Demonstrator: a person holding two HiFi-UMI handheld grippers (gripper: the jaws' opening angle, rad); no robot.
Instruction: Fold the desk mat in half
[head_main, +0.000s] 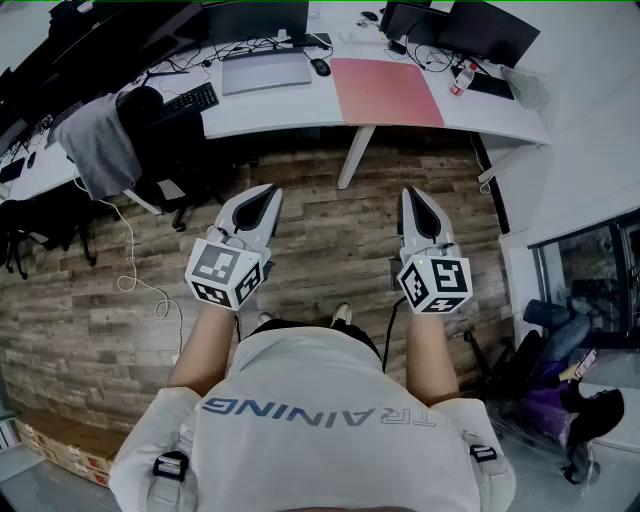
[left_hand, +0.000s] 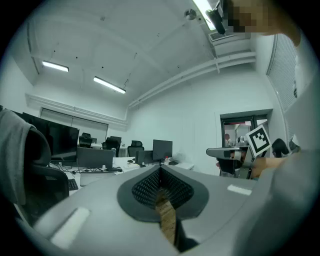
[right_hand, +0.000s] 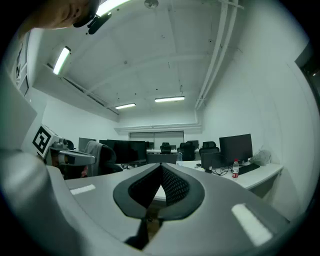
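The flat pink rectangular desk mat (head_main: 387, 92) lies against the front edge of the curved white surface (head_main: 260, 112), right of its middle, well apart from the left gripper (head_main: 264, 198) and right gripper (head_main: 416, 197), both held over the wooden plank floor (head_main: 330, 240) with jaws pressed together on nothing.

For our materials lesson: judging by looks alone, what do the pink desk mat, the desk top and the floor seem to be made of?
The desk mat: probably leatherette or felt; flat, matte pink, no glare. The desk top: likely laminate board; smooth, uniform white. The floor: wood or wood-look vinyl; staggered brown grained planks.
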